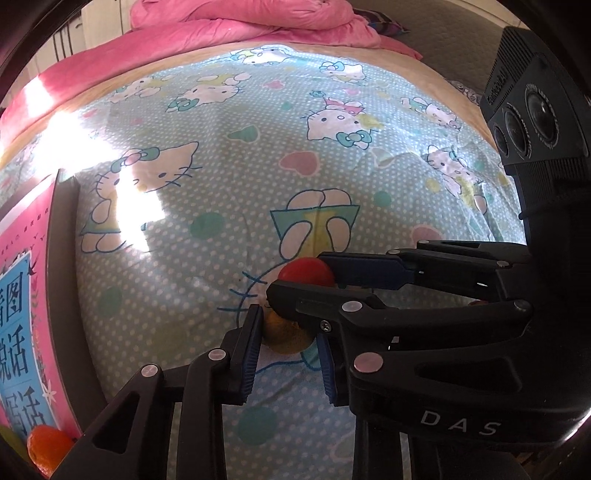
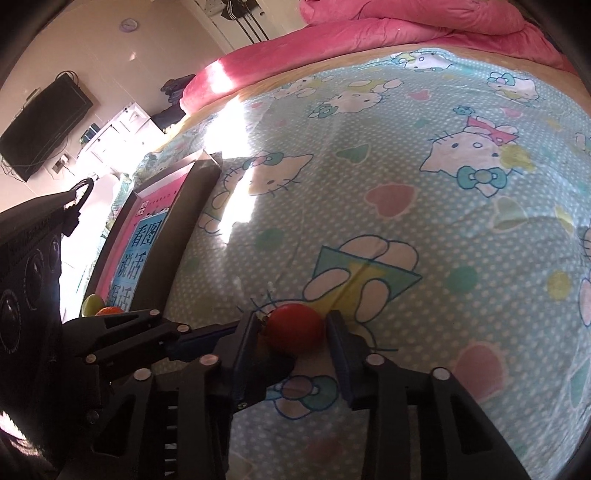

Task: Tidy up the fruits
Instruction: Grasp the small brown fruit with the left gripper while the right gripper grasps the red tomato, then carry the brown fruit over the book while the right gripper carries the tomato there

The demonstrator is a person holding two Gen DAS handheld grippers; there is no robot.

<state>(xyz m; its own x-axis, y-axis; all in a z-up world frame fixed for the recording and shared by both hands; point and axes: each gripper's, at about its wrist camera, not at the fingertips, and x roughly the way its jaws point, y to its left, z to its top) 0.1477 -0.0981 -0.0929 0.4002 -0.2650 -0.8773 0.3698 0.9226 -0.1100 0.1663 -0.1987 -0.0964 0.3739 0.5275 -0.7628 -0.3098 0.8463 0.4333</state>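
A red round fruit lies on the Hello Kitty bed sheet, and my right gripper has a finger on each side of it, touching it. The same red fruit shows in the left wrist view between the right gripper's fingers. A yellow-orange fruit lies just in front of it. My left gripper is around this fruit, its left pad against it and its right pad close; the right gripper's finger hides part of it.
A dark tray with a pink and blue printed sheet lies at the left. An orange fruit sits in it, with a green fruit beside. A pink duvet is piled at the bed's far end.
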